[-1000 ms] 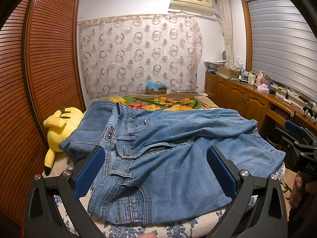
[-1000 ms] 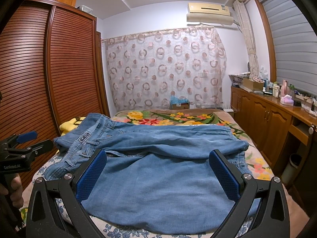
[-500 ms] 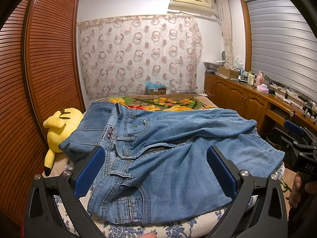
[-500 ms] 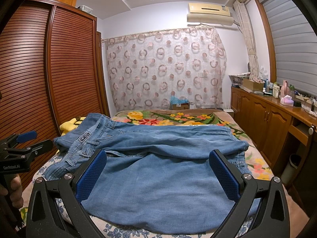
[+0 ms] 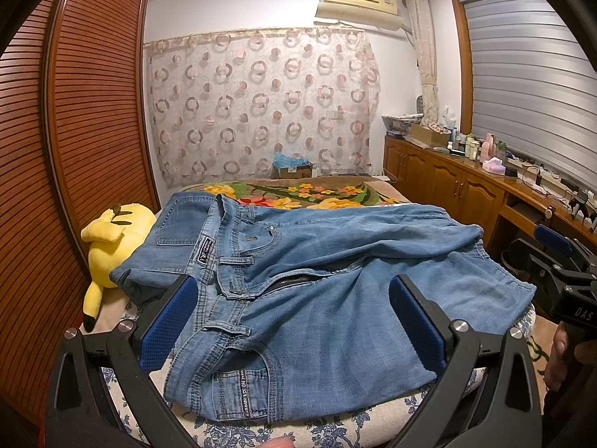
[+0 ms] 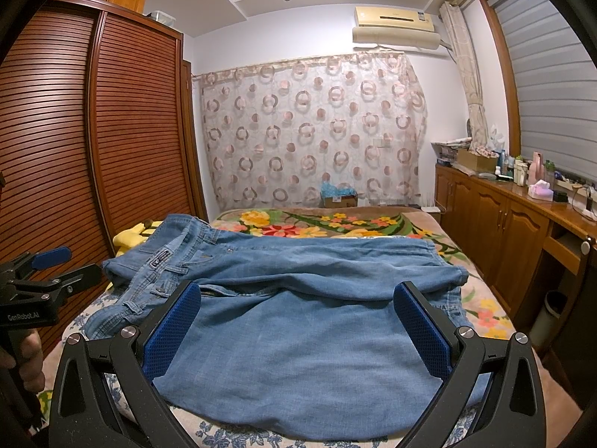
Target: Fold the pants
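Note:
Light blue denim pants (image 5: 317, 291) lie spread across the near end of the bed, waistband to the left and legs running right; they also show in the right wrist view (image 6: 298, 317). My left gripper (image 5: 293, 321) is open and empty, held above the waistband and zipper end. My right gripper (image 6: 296, 330) is open and empty, held above the leg end. Each gripper shows at the edge of the other's view, the right one (image 5: 559, 272) and the left one (image 6: 37, 283).
A yellow plush toy (image 5: 112, 246) lies at the bed's left edge beside the slatted wardrobe (image 5: 74, 149). A flowered blanket (image 6: 328, 224) covers the far bed. A wooden cabinet (image 6: 503, 224) with bottles runs along the right wall. A small bin (image 6: 546, 313) stands beside the bed.

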### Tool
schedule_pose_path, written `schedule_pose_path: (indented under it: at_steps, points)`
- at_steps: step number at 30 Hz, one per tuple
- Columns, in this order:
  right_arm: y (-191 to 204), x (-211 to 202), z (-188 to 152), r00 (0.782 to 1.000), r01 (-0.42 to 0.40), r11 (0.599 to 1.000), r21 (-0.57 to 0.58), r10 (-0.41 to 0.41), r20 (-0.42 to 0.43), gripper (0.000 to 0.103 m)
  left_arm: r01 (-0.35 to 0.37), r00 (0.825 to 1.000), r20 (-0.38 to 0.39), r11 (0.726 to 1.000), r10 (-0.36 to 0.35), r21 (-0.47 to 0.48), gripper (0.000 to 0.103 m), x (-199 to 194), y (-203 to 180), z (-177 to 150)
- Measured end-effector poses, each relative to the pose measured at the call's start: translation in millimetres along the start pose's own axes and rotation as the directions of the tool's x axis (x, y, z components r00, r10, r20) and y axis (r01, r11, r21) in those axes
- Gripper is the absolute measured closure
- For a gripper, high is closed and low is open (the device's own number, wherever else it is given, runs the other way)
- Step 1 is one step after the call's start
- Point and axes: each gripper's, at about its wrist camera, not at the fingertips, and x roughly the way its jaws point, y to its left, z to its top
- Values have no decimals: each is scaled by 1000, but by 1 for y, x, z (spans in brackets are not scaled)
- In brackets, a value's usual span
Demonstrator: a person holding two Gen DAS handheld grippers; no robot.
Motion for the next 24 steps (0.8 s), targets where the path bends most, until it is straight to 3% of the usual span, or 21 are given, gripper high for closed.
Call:
schedule_pose_path:
  at_steps: [14, 24]
  points:
    - [1, 0, 2, 1000, 0, 1000, -4, 0, 3, 0, 4, 1000, -2, 1000, -4, 1, 0, -3, -5, 1]
    - [-5, 10, -3, 1000, 3, 1000, -21, -3, -30, 0, 10, 997, -83, 1000, -11, -11, 1, 9, -13, -8]
